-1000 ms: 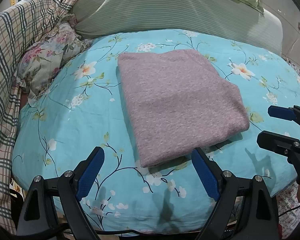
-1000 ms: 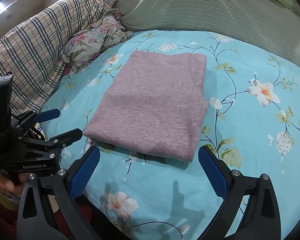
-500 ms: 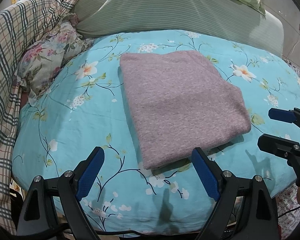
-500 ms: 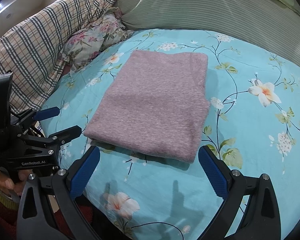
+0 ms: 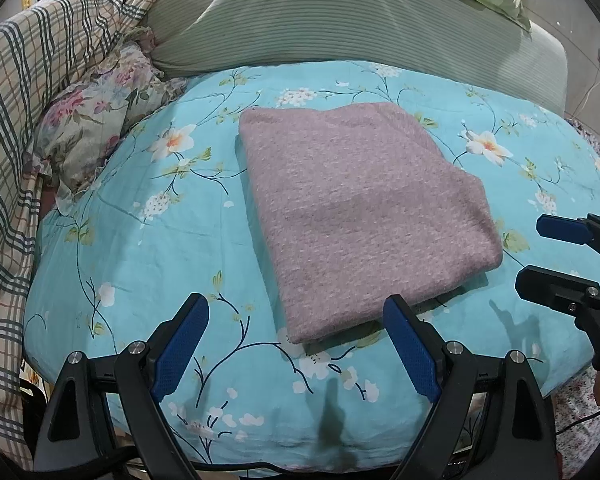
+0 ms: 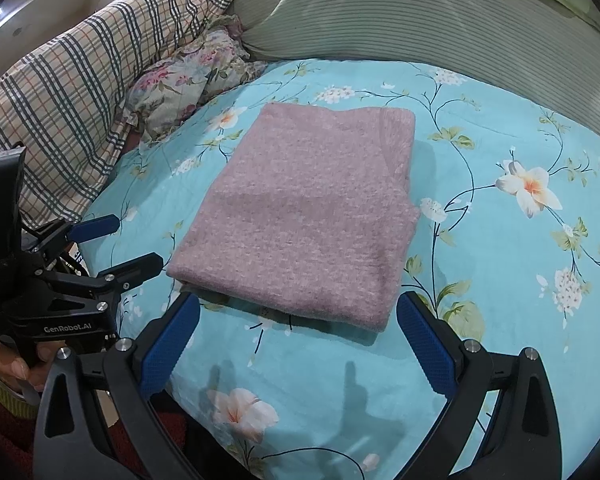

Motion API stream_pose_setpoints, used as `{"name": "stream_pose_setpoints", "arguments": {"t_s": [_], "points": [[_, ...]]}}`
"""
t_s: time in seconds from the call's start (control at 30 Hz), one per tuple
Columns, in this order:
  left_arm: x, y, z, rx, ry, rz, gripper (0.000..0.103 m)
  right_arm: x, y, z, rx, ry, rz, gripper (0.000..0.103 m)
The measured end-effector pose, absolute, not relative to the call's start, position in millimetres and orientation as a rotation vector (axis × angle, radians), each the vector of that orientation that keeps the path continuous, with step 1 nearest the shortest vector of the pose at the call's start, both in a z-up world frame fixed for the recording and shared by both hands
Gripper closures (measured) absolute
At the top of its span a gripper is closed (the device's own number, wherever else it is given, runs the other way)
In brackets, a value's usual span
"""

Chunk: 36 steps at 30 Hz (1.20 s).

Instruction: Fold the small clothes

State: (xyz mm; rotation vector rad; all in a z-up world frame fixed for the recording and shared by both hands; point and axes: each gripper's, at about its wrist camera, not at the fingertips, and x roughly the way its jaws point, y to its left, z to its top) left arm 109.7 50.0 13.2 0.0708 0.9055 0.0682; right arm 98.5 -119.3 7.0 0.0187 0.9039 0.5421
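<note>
A mauve knitted garment [image 5: 360, 216] lies folded into a flat rectangle on the turquoise floral bedspread [image 5: 148, 248]; it also shows in the right wrist view [image 6: 308, 216]. My left gripper [image 5: 296, 344] is open and empty, just short of the garment's near corner. My right gripper [image 6: 298, 340] is open and empty, just short of the garment's near edge. The right gripper also shows at the right edge of the left wrist view [image 5: 540, 252], and the left gripper at the left of the right wrist view [image 6: 128, 244]. Neither touches the garment.
A plaid quilt [image 5: 28, 92] and a floral pillow [image 5: 96, 120] are heaped at the left. Striped green pillows [image 5: 340, 12] lie behind the bedspread. The near edge of the bed [image 5: 300, 452] drops away just under the grippers.
Both grippers stay open and have drawn back slightly from the folded garment, which lies still.
</note>
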Motion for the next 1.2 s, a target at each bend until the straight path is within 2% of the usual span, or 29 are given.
{"name": "stream_pose_setpoints", "arguments": {"t_s": [1.2], "points": [[148,54,11,0.062,0.915,0.081,0.013,136,-122,5,0.036,0.923,0.532,0.004]]}}
